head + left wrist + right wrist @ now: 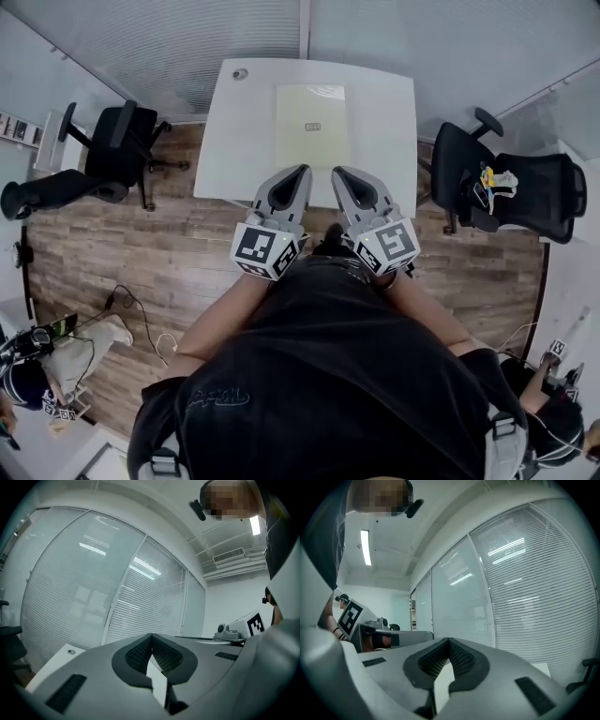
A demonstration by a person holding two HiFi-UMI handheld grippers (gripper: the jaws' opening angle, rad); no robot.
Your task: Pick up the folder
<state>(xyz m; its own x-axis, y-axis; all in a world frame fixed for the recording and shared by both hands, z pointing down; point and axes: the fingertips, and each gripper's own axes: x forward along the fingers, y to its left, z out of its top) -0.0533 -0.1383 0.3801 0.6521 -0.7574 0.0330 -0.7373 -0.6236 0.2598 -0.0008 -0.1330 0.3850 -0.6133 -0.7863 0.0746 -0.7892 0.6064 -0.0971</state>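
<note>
A pale yellow folder (pixel 310 125) lies flat at the middle of the white table (pixel 230 141), with a small label at its centre. My left gripper (pixel 303 172) is shut and empty, its tip at the table's near edge, short of the folder. My right gripper (pixel 337 172) is shut too, beside the left one at the same edge. In the left gripper view the jaws (pixel 151 637) meet at their tips with nothing between them. The right gripper view shows the same for its gripper (pixel 448 641). Both point level toward the window blinds.
A black office chair (pixel 117 145) stands left of the table and another (pixel 511 192) right of it, with a small yellow and white object on its seat. A small round fitting (pixel 241 73) sits at the table's far left corner. Wood floor, cables and bags lie at lower left.
</note>
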